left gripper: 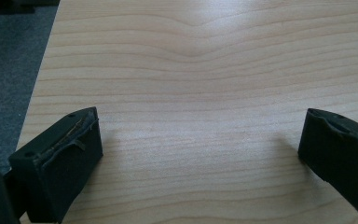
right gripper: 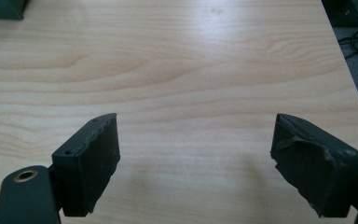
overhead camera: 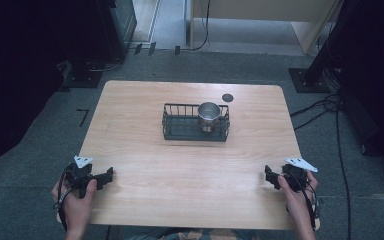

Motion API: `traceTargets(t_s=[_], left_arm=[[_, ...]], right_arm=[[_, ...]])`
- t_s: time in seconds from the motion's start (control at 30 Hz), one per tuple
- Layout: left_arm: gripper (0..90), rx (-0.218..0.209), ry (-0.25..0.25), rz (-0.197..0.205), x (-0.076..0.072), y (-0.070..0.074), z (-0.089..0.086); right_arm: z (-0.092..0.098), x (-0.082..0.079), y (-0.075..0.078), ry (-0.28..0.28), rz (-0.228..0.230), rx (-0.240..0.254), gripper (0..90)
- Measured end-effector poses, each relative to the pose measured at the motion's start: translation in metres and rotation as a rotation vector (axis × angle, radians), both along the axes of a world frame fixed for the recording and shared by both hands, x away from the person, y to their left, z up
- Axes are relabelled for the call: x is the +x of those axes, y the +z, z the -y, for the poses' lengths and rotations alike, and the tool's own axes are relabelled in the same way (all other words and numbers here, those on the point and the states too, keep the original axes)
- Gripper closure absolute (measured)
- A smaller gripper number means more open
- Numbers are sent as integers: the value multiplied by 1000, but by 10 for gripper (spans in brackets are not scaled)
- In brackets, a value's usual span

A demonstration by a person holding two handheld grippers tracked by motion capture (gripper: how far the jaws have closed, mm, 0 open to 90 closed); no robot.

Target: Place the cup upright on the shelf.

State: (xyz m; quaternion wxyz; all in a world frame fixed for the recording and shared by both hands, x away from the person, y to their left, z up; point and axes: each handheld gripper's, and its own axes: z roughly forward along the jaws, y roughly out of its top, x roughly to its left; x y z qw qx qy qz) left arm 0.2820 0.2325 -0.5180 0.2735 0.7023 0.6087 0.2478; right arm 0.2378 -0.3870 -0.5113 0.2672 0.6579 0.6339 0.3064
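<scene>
So at this point both hands sat at the near corners of the counter (overhead camera: 180, 175). The left gripper (overhead camera: 106, 176) and right gripper (overhead camera: 270, 176) both had their jaws apart with nothing but bare wood between them. The right gripper view showed a narrower gap than the left gripper view did, but neither one was gripping anything.

The cup (overhead camera: 208, 114) stood upright in the right end of the basket (overhead camera: 180, 129), which was out in the middle of the counter, well apart from both grippers. A small dark disc (overhead camera: 227, 98) lay just behind the basket's far right corner.

My guess is the job in hand was the reach out to the cup, and the right gripper looked like the better pick since the cup was on that side. A few tips for doing it well:

- Open the jaws wider before getting there, because the cup looked broad.
- Come in from above so the basket's wire wall doesn't snag a jaw.
- Take it by the rim, one jaw inside and one outside, or straddle the body if it fits.
- Shiny metal is probably slippery, so squeeze square on.
- The basket looked light, so the left gripper could pin it if it drags.
</scene>
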Motion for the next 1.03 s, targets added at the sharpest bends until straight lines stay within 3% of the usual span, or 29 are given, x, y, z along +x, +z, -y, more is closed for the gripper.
traceTargets(t_s=[0.47,0.67,1.03], left_arm=[[0,-1,1,0,0,0,0],[0,-1,1,0,0,0,0],[0,0,1,0,0,0,0]], right_arm=[[3,-18,-13,-12,-15,-77,146],[5,-21,-16,-11,-8,-34,129],[6,-22,-16,0,-11,-32,119]])
